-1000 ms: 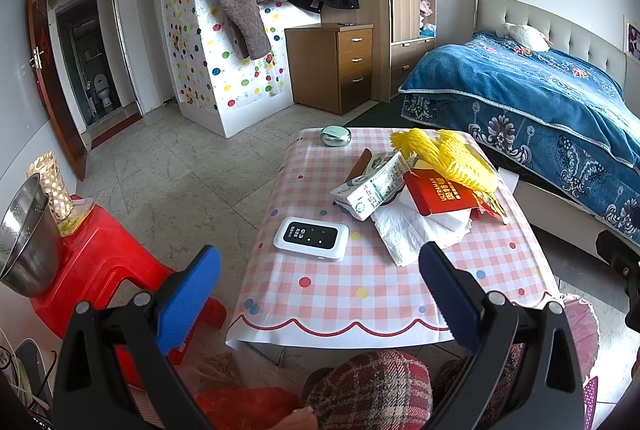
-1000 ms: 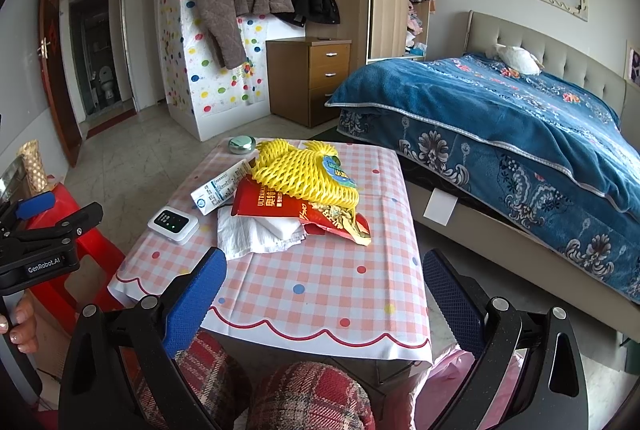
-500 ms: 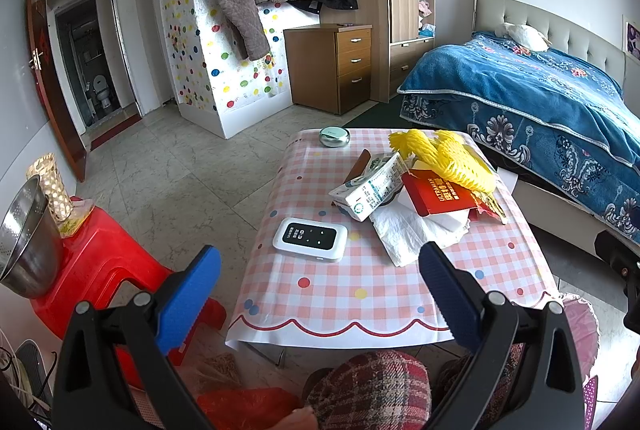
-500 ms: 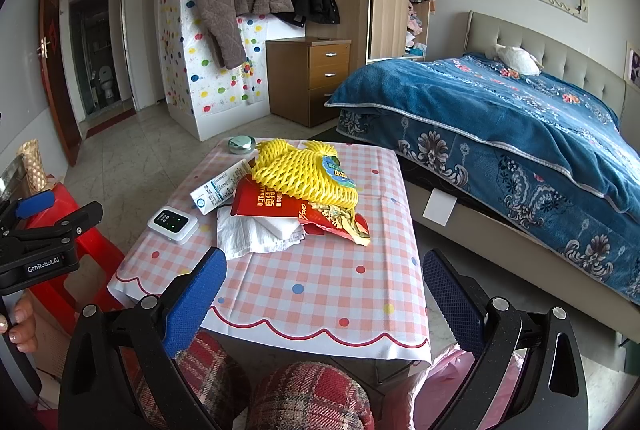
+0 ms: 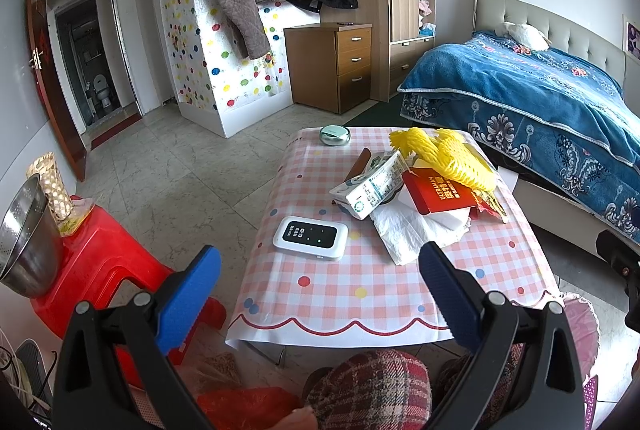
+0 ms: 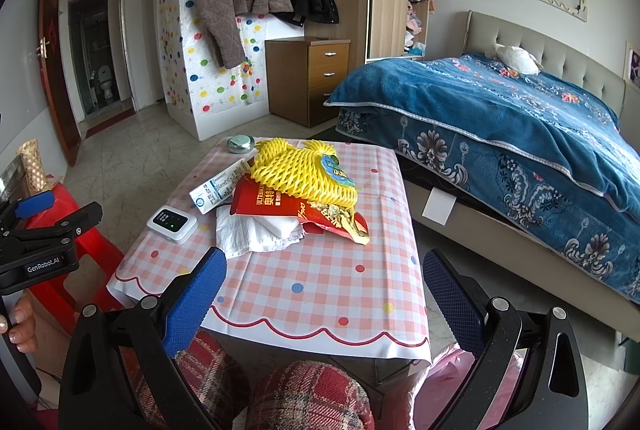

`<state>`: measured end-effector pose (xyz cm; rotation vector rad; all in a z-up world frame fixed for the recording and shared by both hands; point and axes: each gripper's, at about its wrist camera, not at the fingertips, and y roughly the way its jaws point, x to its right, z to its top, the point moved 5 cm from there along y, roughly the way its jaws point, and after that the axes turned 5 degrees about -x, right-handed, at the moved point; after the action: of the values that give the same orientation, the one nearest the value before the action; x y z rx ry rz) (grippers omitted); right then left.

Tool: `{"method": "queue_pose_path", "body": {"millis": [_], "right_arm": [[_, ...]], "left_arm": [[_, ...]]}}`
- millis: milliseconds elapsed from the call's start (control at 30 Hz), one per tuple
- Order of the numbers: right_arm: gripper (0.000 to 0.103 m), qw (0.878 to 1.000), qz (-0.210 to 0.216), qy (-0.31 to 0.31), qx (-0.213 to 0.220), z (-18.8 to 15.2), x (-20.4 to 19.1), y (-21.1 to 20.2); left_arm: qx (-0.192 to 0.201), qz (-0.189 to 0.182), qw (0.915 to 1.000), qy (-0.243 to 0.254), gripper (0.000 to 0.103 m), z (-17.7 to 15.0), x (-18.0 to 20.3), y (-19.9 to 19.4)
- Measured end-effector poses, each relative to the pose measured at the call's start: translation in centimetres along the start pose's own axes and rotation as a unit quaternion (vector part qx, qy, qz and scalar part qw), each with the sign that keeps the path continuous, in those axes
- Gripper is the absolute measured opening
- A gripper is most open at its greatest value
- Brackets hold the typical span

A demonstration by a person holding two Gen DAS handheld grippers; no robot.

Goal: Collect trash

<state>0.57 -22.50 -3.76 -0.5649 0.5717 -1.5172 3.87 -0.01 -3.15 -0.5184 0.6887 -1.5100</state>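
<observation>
A heap of trash lies on the checked table: a yellow foam fruit net, a red snack packet, a white milk carton and crumpled white tissue. My left gripper is open and empty, held back from the table's near edge. My right gripper is open and empty, also short of the table. A pink bag sits below the table at the right.
A white pocket router and a round green tin are on the table. A red stool with a steel bowl stands left. A bed is right. My knees are below.
</observation>
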Motion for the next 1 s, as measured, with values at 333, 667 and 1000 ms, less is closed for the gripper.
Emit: {"method": "queue_pose_path", "body": {"millis": [333,667,1000], "right_arm": [[0.098,1.000,0.000,0.001,-0.003,-0.4,0.3,0.3],[0.098,1.000,0.000,0.001,-0.004,-0.5,0.2,0.5],[0.098,1.000,0.004,0.000,0.000,1.0,0.2,3.5]], "left_arm": [[-0.003,0.001,1.0000,0.000,0.096,-0.8,0.2,0.5],[-0.004,0.002,1.0000,-0.001,0.096,-1.1,0.3,1.0],[0.013,0.008,0.9999,-0.001,0.096,-0.7,-0.3,2.7]]}}
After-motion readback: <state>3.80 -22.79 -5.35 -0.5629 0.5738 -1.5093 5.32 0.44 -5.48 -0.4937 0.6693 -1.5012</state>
